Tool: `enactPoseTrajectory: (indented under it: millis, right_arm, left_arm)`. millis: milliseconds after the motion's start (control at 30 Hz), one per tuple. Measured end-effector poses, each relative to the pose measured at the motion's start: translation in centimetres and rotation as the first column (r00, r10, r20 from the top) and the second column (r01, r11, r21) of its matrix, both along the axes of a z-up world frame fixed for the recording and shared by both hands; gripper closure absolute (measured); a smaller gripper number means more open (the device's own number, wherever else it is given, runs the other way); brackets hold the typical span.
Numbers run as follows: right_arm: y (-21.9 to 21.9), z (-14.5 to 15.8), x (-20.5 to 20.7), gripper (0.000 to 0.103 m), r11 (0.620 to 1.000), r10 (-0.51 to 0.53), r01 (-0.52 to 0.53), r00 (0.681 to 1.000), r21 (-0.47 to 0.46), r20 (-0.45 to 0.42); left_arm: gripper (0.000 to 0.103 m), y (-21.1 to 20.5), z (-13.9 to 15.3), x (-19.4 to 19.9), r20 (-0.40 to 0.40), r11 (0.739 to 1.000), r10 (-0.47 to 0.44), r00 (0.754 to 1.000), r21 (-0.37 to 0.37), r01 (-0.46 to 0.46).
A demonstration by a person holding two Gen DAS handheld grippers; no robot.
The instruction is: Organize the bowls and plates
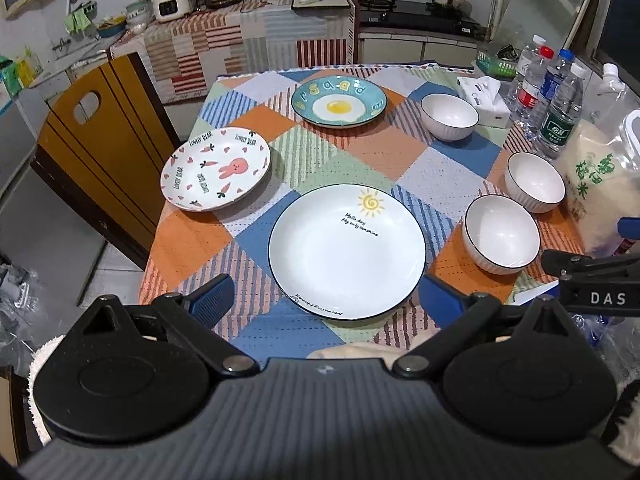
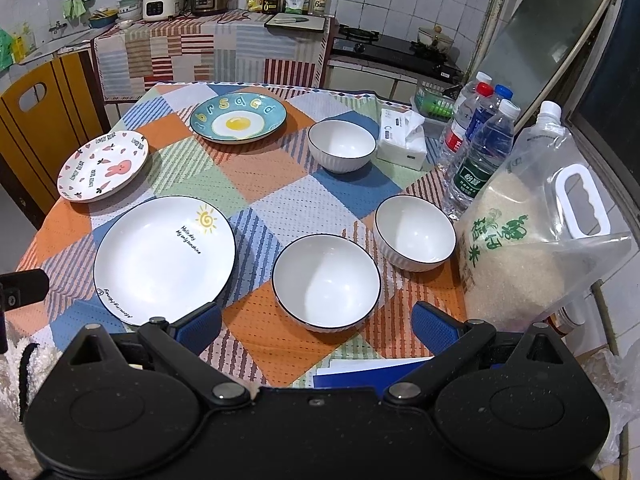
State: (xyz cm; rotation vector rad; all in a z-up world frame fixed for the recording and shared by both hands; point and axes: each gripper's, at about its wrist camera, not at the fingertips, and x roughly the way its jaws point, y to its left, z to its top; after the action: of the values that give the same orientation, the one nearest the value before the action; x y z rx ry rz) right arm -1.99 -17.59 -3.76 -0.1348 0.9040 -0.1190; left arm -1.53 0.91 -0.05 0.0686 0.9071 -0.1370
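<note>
Three plates lie apart on the checked tablecloth: a white sun plate (image 1: 346, 252) (image 2: 164, 258) nearest, a pink rabbit plate (image 1: 216, 168) (image 2: 103, 165) at the left, a blue fried-egg plate (image 1: 339, 101) (image 2: 238, 118) at the back. Three white bowls stand apart on the right: near (image 1: 501, 233) (image 2: 326, 280), middle (image 1: 534, 181) (image 2: 414, 231), far (image 1: 449, 116) (image 2: 342, 145). My left gripper (image 1: 326, 298) is open and empty over the sun plate's near rim. My right gripper (image 2: 316, 326) is open and empty, just before the near bowl.
A rice bag (image 2: 532, 248), water bottles (image 2: 480, 148) and a tissue box (image 2: 402, 138) crowd the table's right side. A wooden chair (image 1: 100, 152) stands at the left. Papers (image 2: 360, 368) lie at the near edge. Kitchen counter and stove are behind.
</note>
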Motion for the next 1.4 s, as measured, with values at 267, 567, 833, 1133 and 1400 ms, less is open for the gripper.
enactPoseTrajectory:
  millis: [267,567,833,1133,1400]
  right_arm:
    - [0.0,0.2,0.5,0.001,0.999,0.034,-0.034,0.999,0.018,-0.01]
    - [0.5,-1.0,3.4,0.001,0.919,0.28,-0.333,0.928,0.209,0.247]
    - [3.4,-8.2,9.2,0.018,0.873,0.41,-0.408,0.911,0.266,0.05]
    - [1.7,-12.8,9.0,0.035,0.884,0.319,-0.238,0.936,0.403,-0.148]
    - [0.8,-15.9,10.0,0.036,0.844,0.272,-0.162,0.951,0.511,-0.147]
  left_arm:
    - [0.006,3.1,1.1,2.2,0.033,1.0,-0.028,0.999,0.014,0.027]
    - [0.005,3.5,-1.2,8.0,0.051,0.973,-0.196,0.979,0.132,0.188]
    - [0.018,4.7,-7.9,14.4,-0.133,0.973,-0.229,0.964,0.007,0.232]
    - [0.027,6.3,-14.5,16.9,-0.291,0.984,-0.181,0.94,-0.046,0.175]
    - [0.047,6.2,-17.3,17.3,-0.365,0.988,-0.154,0.918,-0.08,0.134]
